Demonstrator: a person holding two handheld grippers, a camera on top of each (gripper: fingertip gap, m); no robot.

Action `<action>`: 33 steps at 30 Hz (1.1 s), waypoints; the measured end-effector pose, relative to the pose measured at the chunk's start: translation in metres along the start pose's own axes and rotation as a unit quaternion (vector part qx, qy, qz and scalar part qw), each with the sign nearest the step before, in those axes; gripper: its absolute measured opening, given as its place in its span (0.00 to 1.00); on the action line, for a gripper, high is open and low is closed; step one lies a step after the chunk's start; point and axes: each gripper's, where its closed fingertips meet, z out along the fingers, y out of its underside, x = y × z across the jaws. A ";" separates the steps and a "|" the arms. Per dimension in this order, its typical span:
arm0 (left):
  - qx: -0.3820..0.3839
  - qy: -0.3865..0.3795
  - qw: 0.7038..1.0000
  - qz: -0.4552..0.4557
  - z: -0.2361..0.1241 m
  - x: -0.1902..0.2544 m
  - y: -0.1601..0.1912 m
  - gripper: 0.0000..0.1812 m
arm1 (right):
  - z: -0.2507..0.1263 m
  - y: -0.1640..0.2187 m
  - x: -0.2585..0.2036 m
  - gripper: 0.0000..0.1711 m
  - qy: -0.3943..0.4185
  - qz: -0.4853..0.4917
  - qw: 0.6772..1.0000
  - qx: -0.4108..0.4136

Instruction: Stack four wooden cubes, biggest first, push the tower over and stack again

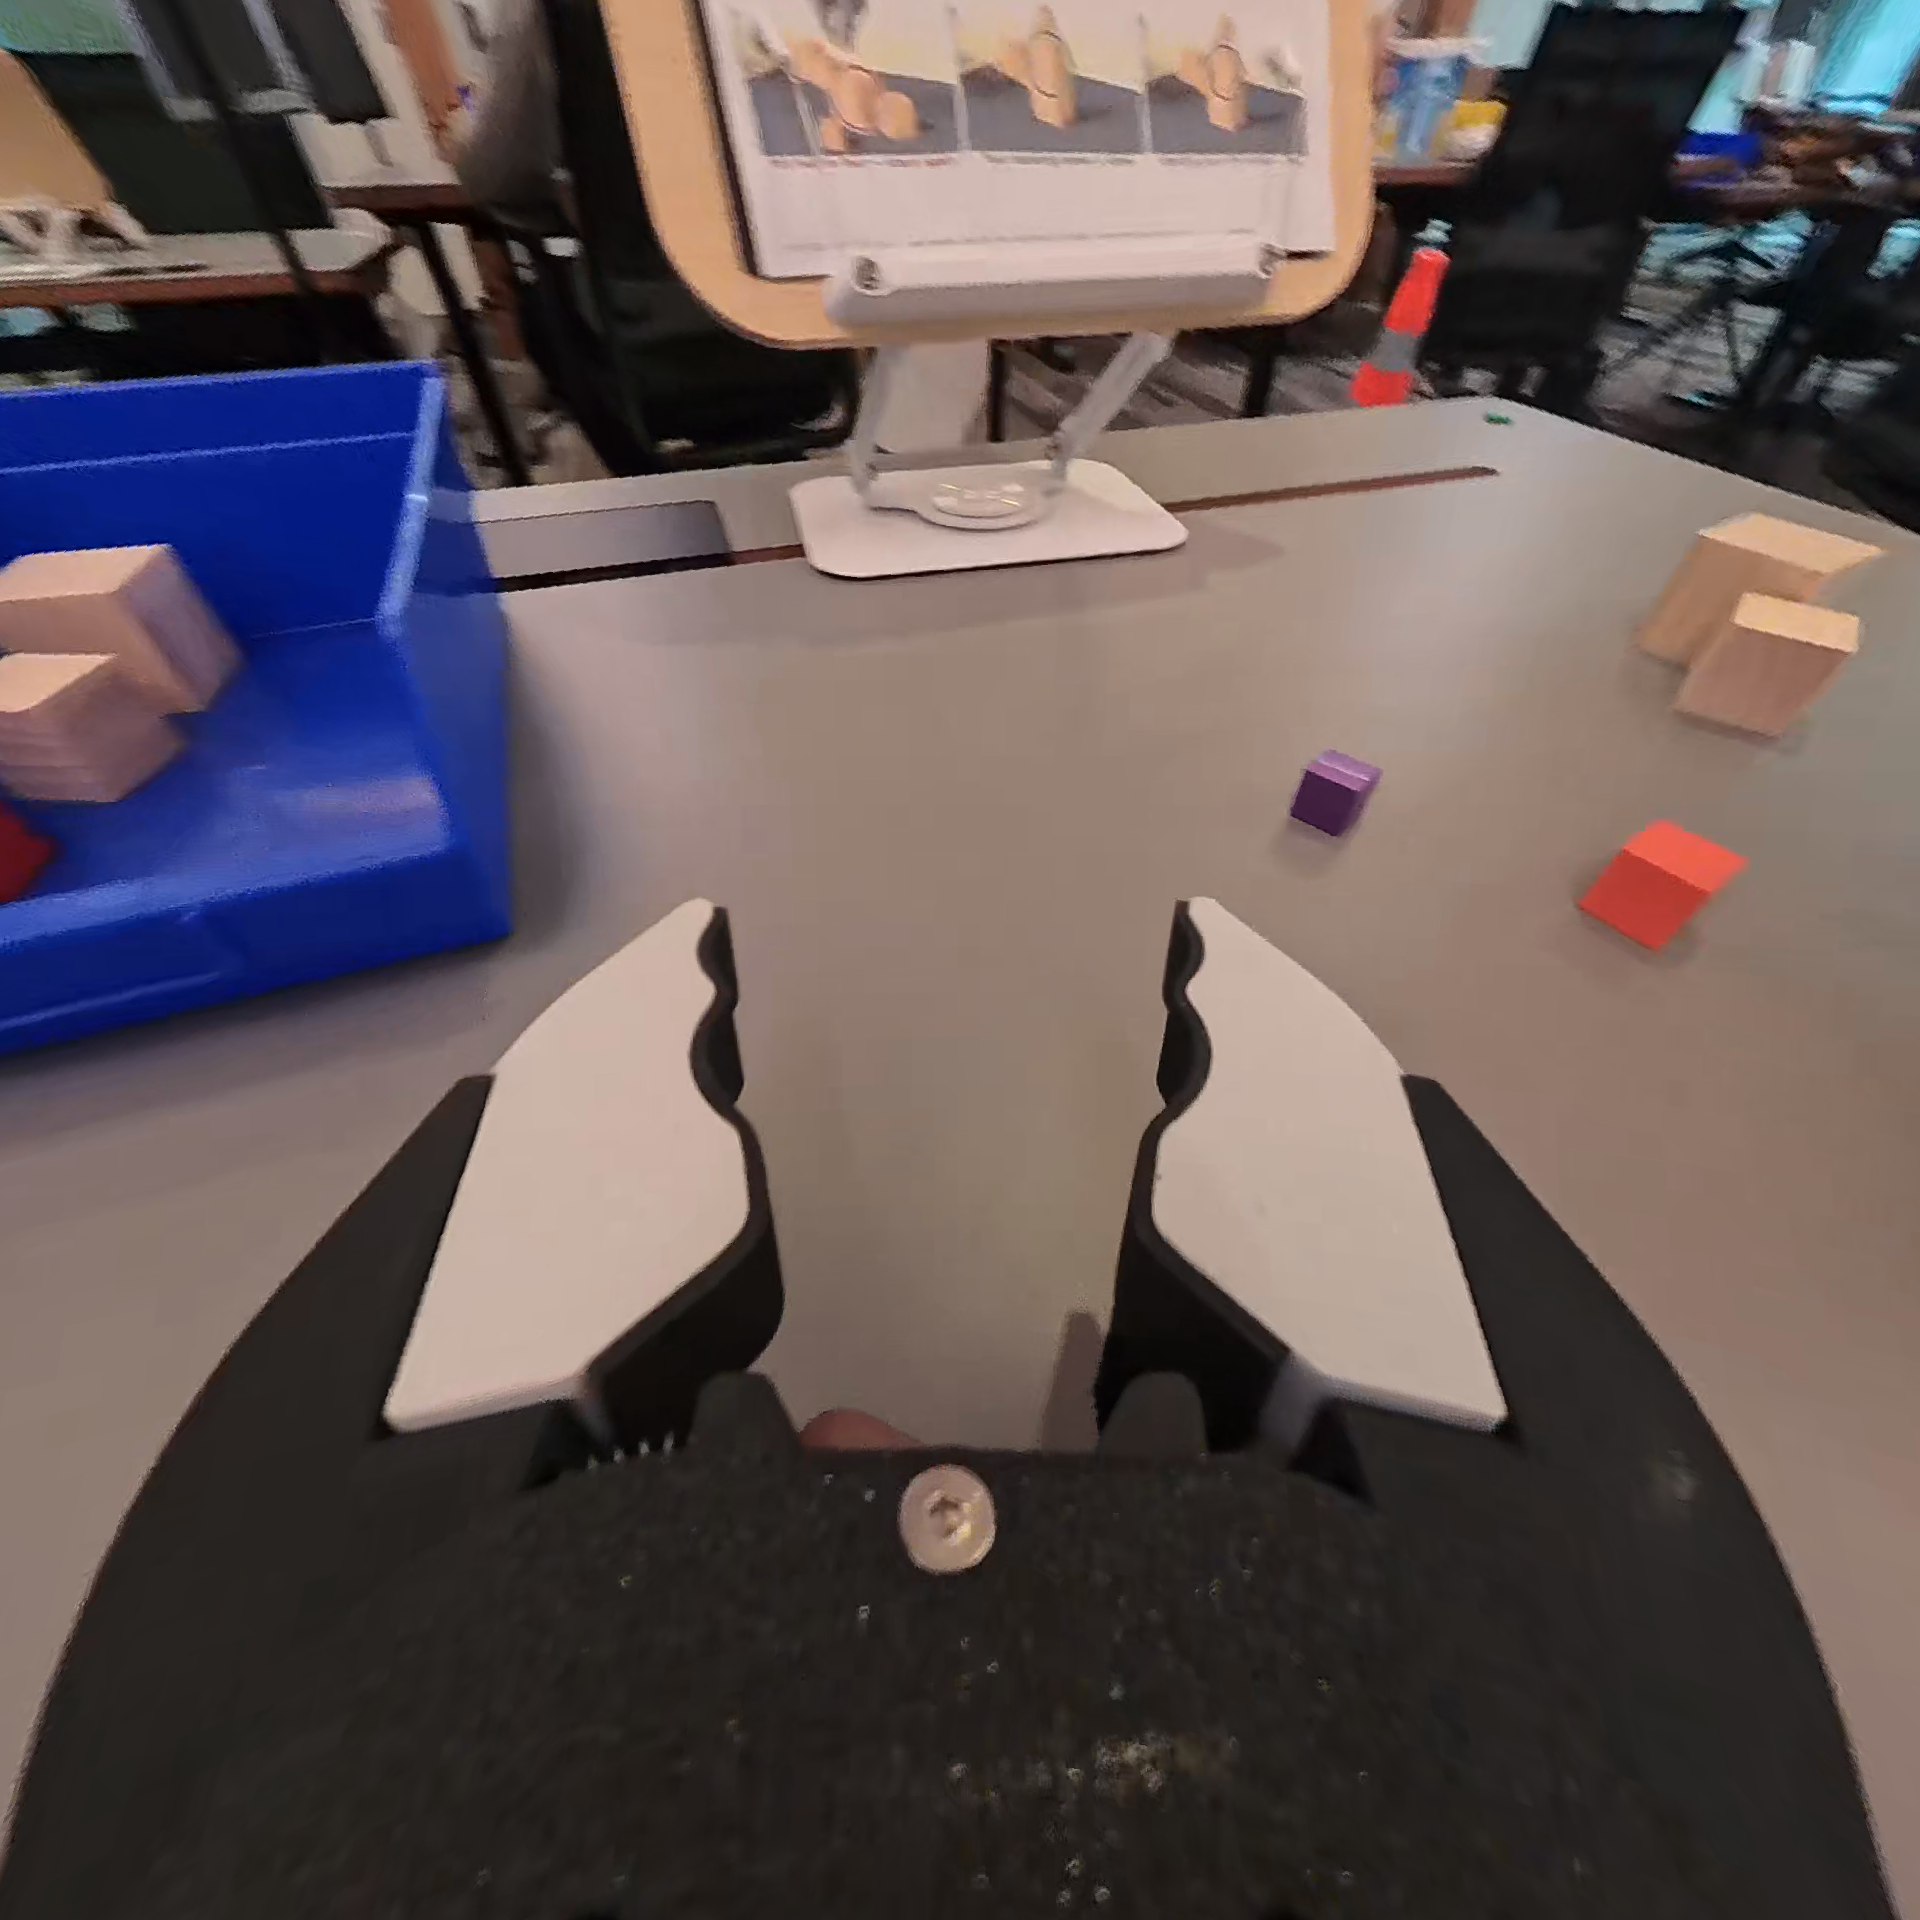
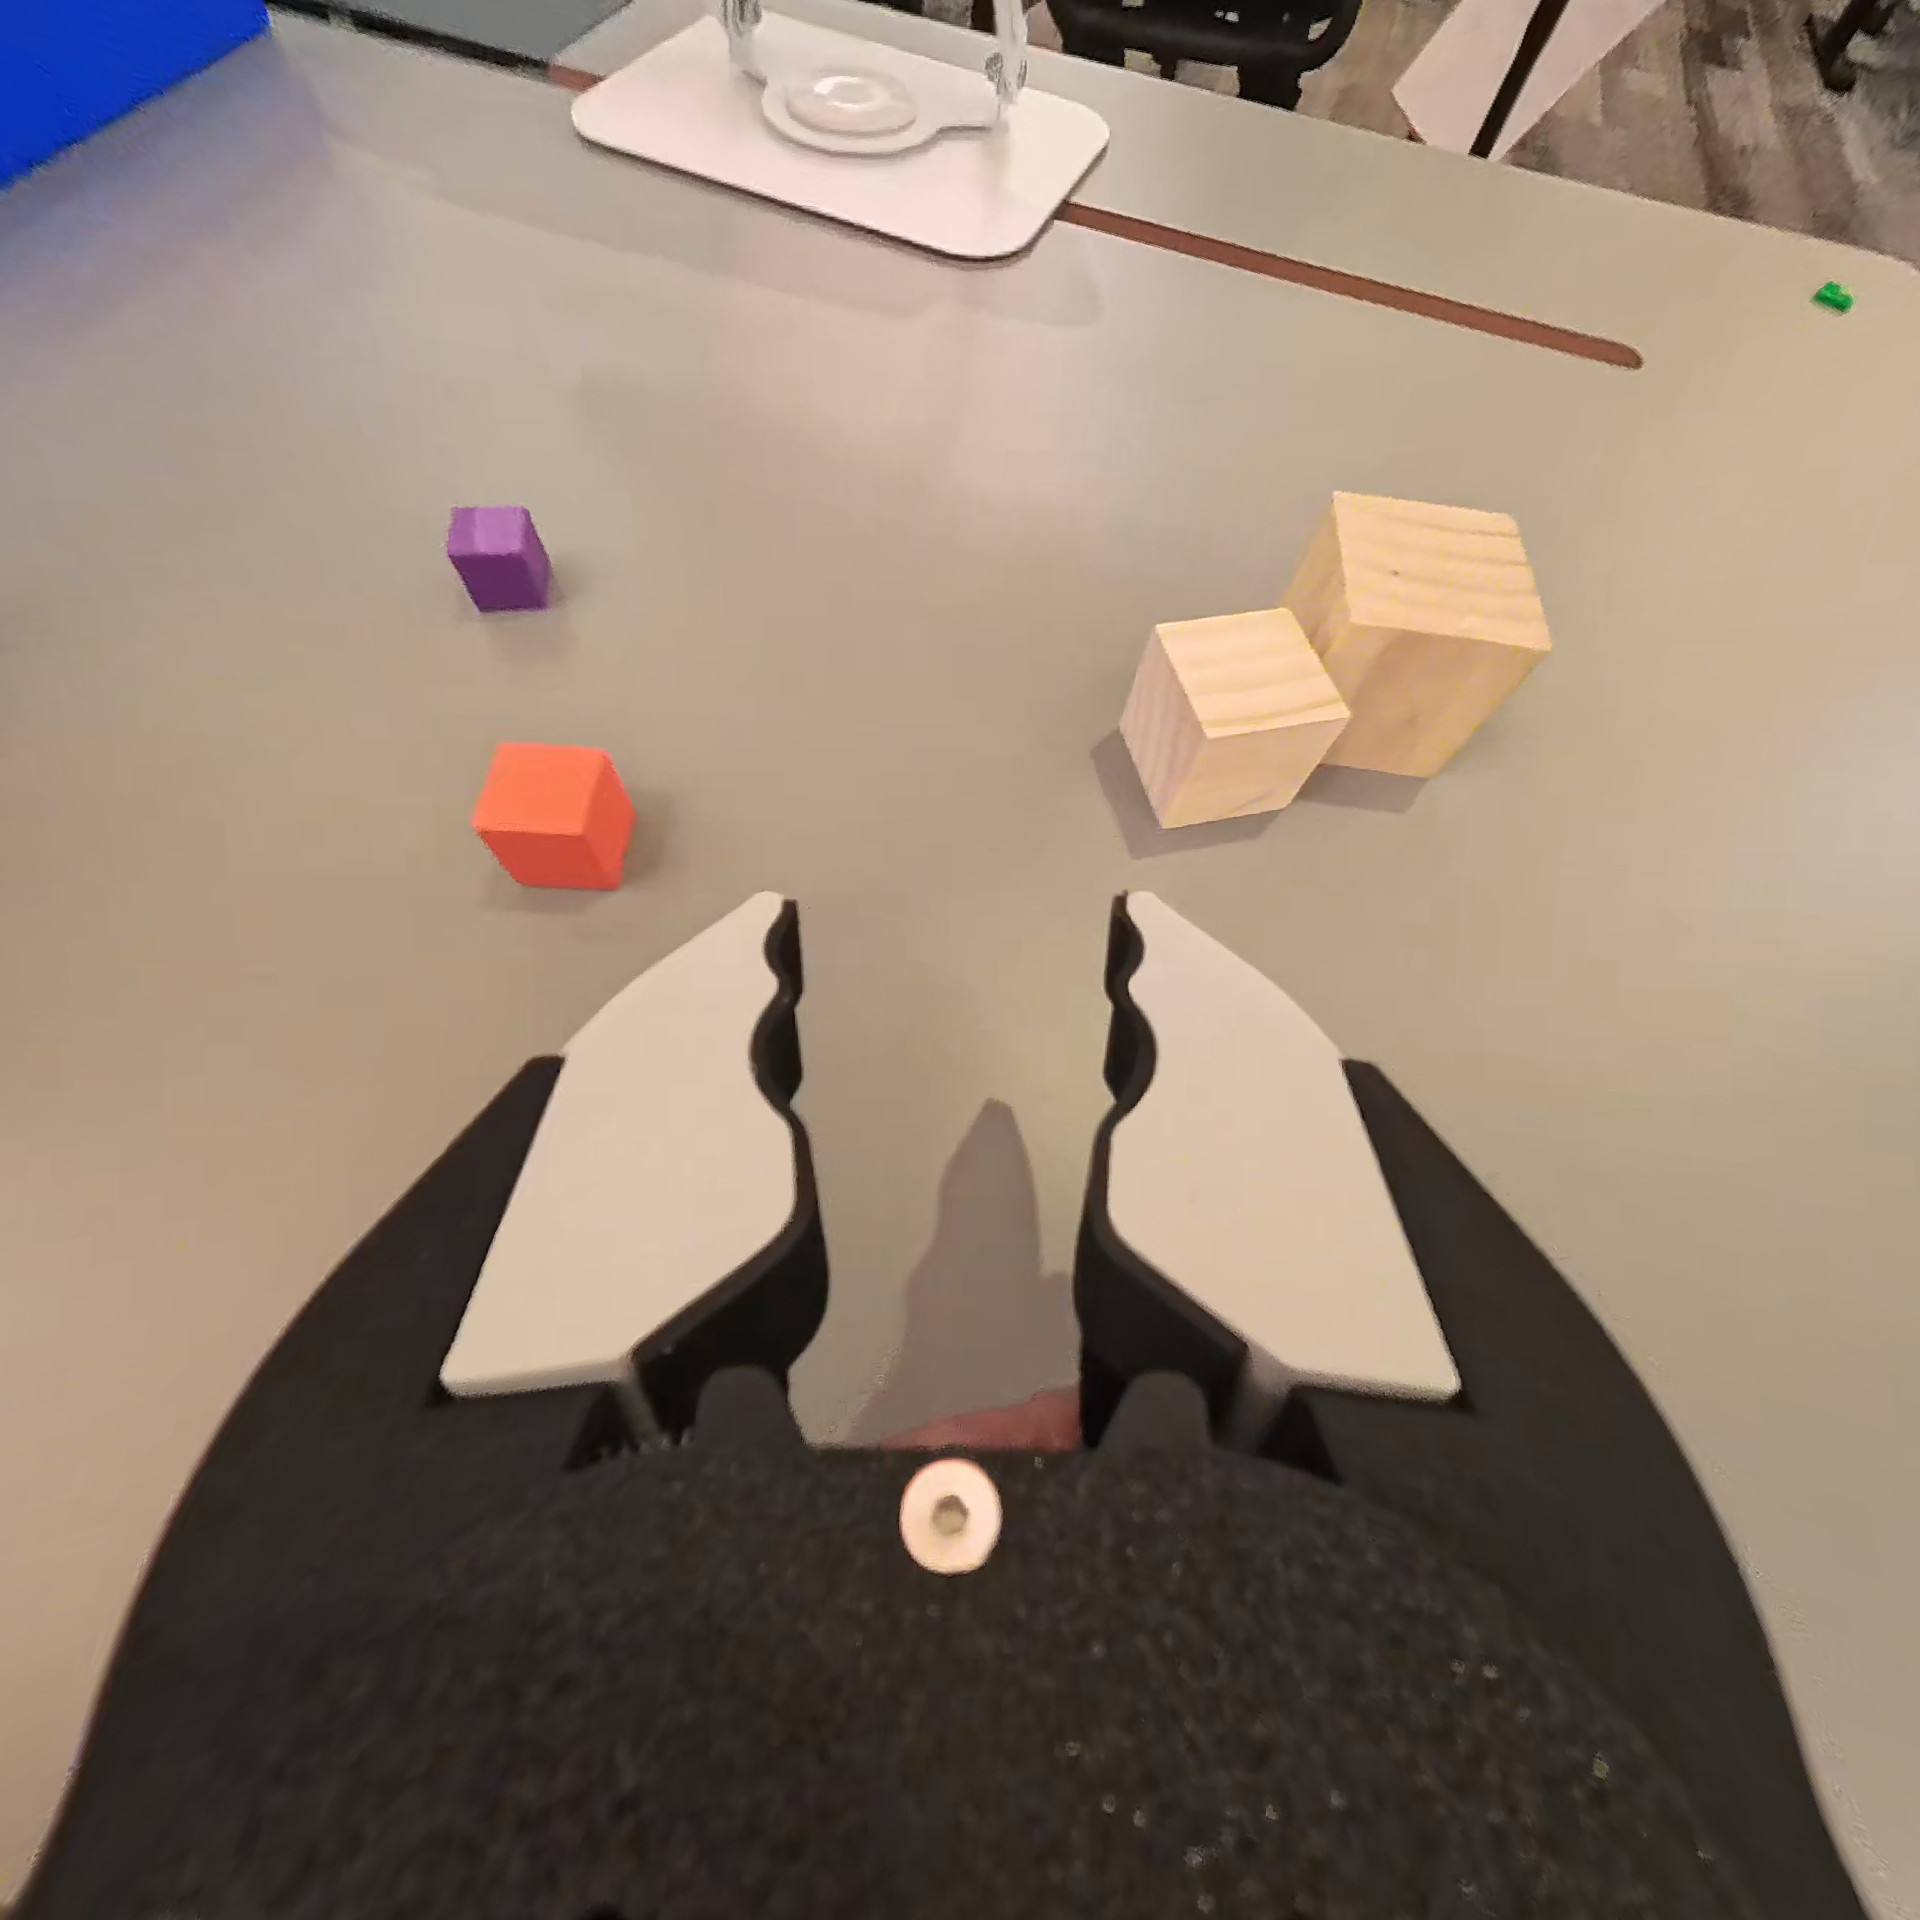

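The grey worktop (image 2: 312,364) is smooth and matte, with a narrow dark slot running across its far part. At its left a blue plastic bin (image 1: 312,831) holds two pale wooden blocks, one leaning on the other, and part of a red item at the edge of view. At the far centre a white flat-based stand (image 1: 987,520) carries a board with printed pictures.

The four task cubes lie unstacked on the worktop, all resting flat on one face. None has a long axis.

The largest wooden cube (image 2: 1423,634) is unpainted, with visible straight grain, and sits at the right. It is turned so that one vertical edge faces the right wrist camera.

The medium wooden cube (image 2: 1231,717) is also unpainted and sits just in front of it, on its left. They appear to touch at a corner. It is turned likewise.

The orange cube (image 2: 556,816) is painted matte and sits well apart to the left, corner forward.

The purple cube (image 2: 499,556) is the smallest and lies beyond the orange cube.

The left hand-held gripper (image 1: 951,935) has its jaws spread wide and empty above bare worktop. The right hand-held gripper (image 2: 956,925) is likewise parted and empty, pointing between the orange cube and the medium wooden cube.
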 end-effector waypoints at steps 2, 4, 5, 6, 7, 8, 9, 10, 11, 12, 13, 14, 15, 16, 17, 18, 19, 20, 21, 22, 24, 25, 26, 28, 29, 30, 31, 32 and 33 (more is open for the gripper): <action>0.025 -0.032 0.999 -0.009 -0.007 -0.007 -0.005 0.44 | 0.000 0.001 -0.005 0.35 0.012 0.006 1.000 -0.002; 0.039 -0.034 0.999 -0.016 -0.011 -0.004 -0.009 0.44 | -0.002 -0.002 -0.004 0.37 0.033 0.009 0.999 0.004; 0.034 -0.032 0.999 -0.017 -0.010 -0.002 -0.007 0.45 | -0.002 -0.003 -0.007 0.37 0.031 0.015 0.999 0.007; 0.023 -0.031 0.999 -0.016 -0.007 0.000 -0.004 0.46 | -0.003 -0.004 -0.009 0.38 0.031 0.020 0.999 0.010; 0.012 -0.034 0.999 -0.014 -0.005 0.000 -0.001 0.47 | -0.004 -0.004 -0.010 0.40 0.034 0.019 0.999 0.013; 0.004 -0.036 0.999 -0.011 -0.004 0.000 0.002 0.48 | -0.005 -0.004 -0.010 0.41 0.039 0.015 0.999 0.015; 0.000 -0.034 0.999 -0.009 -0.004 0.002 0.003 0.48 | -0.006 -0.004 -0.010 0.41 0.041 0.014 0.999 0.016; -0.003 -0.038 0.999 -0.012 -0.004 0.002 0.003 0.48 | -0.007 -0.005 -0.010 0.42 0.042 0.014 0.999 0.017; -0.002 -0.042 0.999 -0.020 -0.006 0.001 0.003 0.48 | -0.007 -0.005 -0.010 0.42 0.043 0.016 0.999 0.019; -0.001 -0.037 0.999 -0.027 -0.007 0.002 0.002 0.47 | -0.008 -0.006 -0.011 0.42 0.043 0.017 0.999 0.021; -0.006 -0.033 0.999 -0.031 -0.007 0.003 0.003 0.48 | -0.009 -0.007 -0.011 0.42 0.042 0.017 0.999 0.024; -0.011 -0.038 0.999 -0.034 -0.007 0.001 0.006 0.48 | -0.009 -0.008 -0.012 0.42 0.040 0.016 0.999 0.025; -0.011 -0.037 0.999 -0.035 -0.007 0.001 0.007 0.48 | -0.009 -0.008 -0.013 0.42 0.039 0.015 0.999 0.025; -0.010 -0.036 0.999 -0.034 -0.007 0.002 0.007 0.48 | -0.009 -0.008 -0.014 0.42 0.036 0.013 0.999 0.026; -0.010 -0.040 0.999 -0.032 -0.006 0.001 0.007 0.48 | -0.009 -0.008 -0.015 0.42 0.034 0.012 0.999 0.027; -0.011 -0.041 0.999 -0.029 -0.006 0.001 0.007 0.48 | -0.009 -0.008 -0.016 0.42 0.033 0.011 0.999 0.027; -0.012 -0.040 0.999 -0.028 -0.006 0.001 0.008 0.48 | -0.009 -0.009 -0.016 0.42 0.032 0.010 0.999 0.028; -0.013 -0.040 0.999 -0.027 -0.006 0.001 0.008 0.48 | -0.010 -0.009 -0.016 0.42 0.032 0.009 0.999 0.029; -0.014 -0.039 0.999 -0.027 -0.006 0.001 0.008 0.48 | -0.010 -0.010 -0.016 0.42 0.032 0.008 0.999 0.029; -0.015 -0.038 0.999 -0.027 -0.005 0.001 0.008 0.48 | -0.011 -0.010 -0.016 0.42 0.032 0.008 0.999 0.030; -0.018 -0.038 0.999 -0.028 -0.004 0.001 0.009 0.48 | -0.012 -0.009 -0.015 0.42 0.032 0.010 0.999 0.031; -0.022 -0.038 0.999 -0.028 -0.004 0.001 0.010 0.48 | -0.012 -0.009 -0.014 0.42 0.033 0.011 0.999 0.030; -0.026 -0.038 0.999 -0.027 -0.003 0.001 0.011 0.48 | -0.011 -0.008 -0.014 0.42 0.033 0.010 0.999 0.029; -0.033 -0.038 0.998 -0.026 -0.001 0.002 0.013 0.48 | -0.011 -0.007 -0.014 0.42 0.034 0.011 0.999 0.028; -0.035 -0.037 0.998 -0.025 -0.001 0.002 0.013 0.47 | -0.011 -0.007 -0.014 0.42 0.034 0.011 0.999 0.028; -0.036 -0.038 0.998 -0.024 0.000 0.002 0.014 0.47 | -0.011 -0.007 -0.014 0.42 0.033 0.011 0.999 0.027; -0.036 -0.039 0.998 -0.022 0.000 0.002 0.014 0.47 | -0.010 -0.006 -0.014 0.42 0.033 0.011 0.999 0.026; -0.037 -0.038 0.998 -0.021 0.000 0.003 0.014 0.47 | -0.010 -0.006 -0.014 0.42 0.033 0.011 0.999 0.025; -0.037 -0.038 0.998 -0.021 0.000 0.003 0.014 0.47 | -0.009 -0.005 -0.014 0.42 0.032 0.011 0.999 0.024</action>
